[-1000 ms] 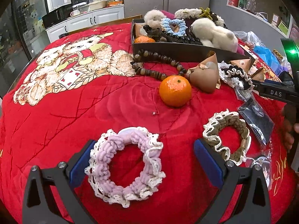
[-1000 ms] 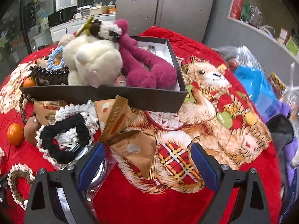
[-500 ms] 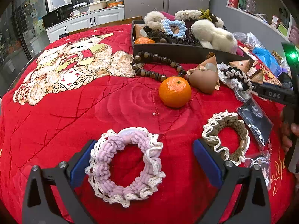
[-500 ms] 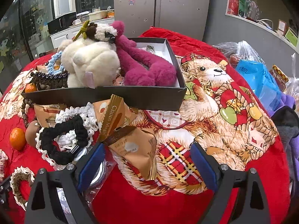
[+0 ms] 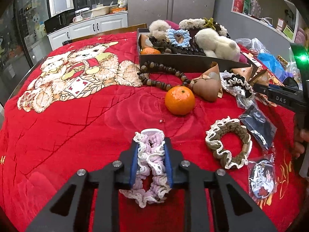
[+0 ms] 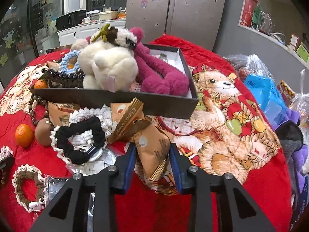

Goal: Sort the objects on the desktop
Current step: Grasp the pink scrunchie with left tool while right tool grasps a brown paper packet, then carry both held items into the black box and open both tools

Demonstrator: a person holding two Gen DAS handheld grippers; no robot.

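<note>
Left gripper [image 5: 151, 161] jaws closing, blue pads pressing both sides of the pink scrunchie [image 5: 151, 166], which is squashed flat into a narrow loop. Its long axis runs straight away from the camera, far end with a white tag pointing toward the orange [image 5: 180, 100]. Scrunchie lies on the red blanket [image 5: 77, 127], near front edge.

Left of it: bare blanket with a teddy-bear print. Ahead: the orange, then a brown bead string [image 5: 162, 73] curled against the dark box [image 5: 183, 62] wall. Box is full: cream plush [image 5: 218, 44], blue scrunchie [image 5: 178, 36], another orange. Right of the pink one: brown scrunchie [image 5: 228, 145] lying flat, well apart; dark packet [image 5: 257, 124] and a badge in plastic [image 5: 261, 179] further right.

Right gripper [image 6: 152, 158] jaws closing on a tan snack packet [image 6: 154, 147]; pads touch both its sides. Packet stands tilted, long axis running from the crimped gold edge near the camera up and away toward the box. To its left, a black-and-white scrunchie [image 6: 81, 135] almost touching; a second snack packet [image 6: 125, 116] leans over it from behind, against the box wall. Magenta plush [image 6: 160, 75] inside box. Right of it, only bear-print blanket, then a blue bag [image 6: 268, 94] at the edge.
</note>
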